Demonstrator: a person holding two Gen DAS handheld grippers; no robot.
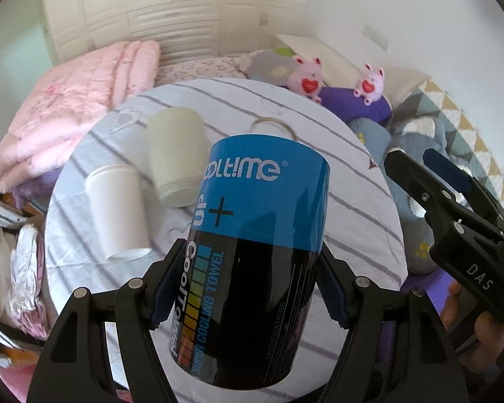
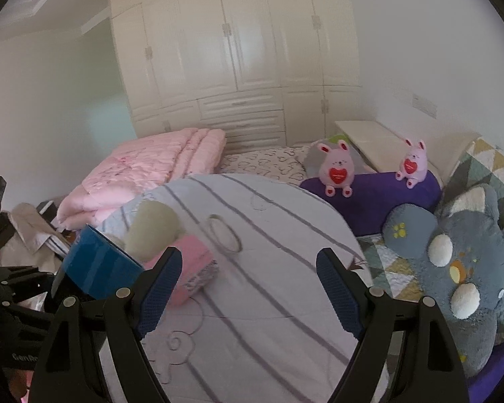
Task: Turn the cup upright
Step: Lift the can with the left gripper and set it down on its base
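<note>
Striped round desk (image 1: 352,201) fills frame centre, bedroom behind. Left gripper (image 1: 248,288) fingers clenched on blue/black cup (image 1: 252,255), lower centre, held above the desk. Right gripper (image 2: 248,288) fingers spread wide, nothing betw. them. White cup (image 1: 117,215) lies centre-left.

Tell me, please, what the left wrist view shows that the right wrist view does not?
Only the left wrist view shows the white cup lying on its side and the label of the blue-and-black cup clamped in the left gripper. Only the right wrist view shows a pink item and the open, empty right gripper. Both show the striped table, the pale cup and the ring.
</note>
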